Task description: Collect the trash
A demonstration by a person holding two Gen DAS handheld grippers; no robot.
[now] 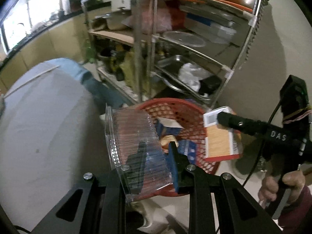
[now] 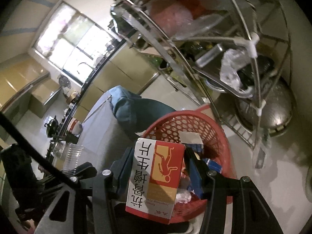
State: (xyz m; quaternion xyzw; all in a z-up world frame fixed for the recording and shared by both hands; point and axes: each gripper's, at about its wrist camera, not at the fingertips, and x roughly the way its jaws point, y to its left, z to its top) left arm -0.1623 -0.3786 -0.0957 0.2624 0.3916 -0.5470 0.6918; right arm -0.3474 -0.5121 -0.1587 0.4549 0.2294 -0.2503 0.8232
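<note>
Between left gripper (image 1: 156,154) fingers: clear cup (image 1: 134,146) pinched tight, over red basket (image 1: 195,115) rim | right view: right gripper (image 2: 159,167) part-open, clamps box (image 2: 156,177), basket beyond fingertips | risk: early release drops box outside rim

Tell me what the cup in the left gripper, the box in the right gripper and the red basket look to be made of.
Cup: clear, thin, glossy plastic, apparently; its ribbed wall shows what is behind it.
Box: likely printed cardboard with a slight sheen; flat faces, sharp folded edges, red, white and gold print.
Red basket: seemingly moulded plastic; an open lattice wall under a smooth rim.
</note>
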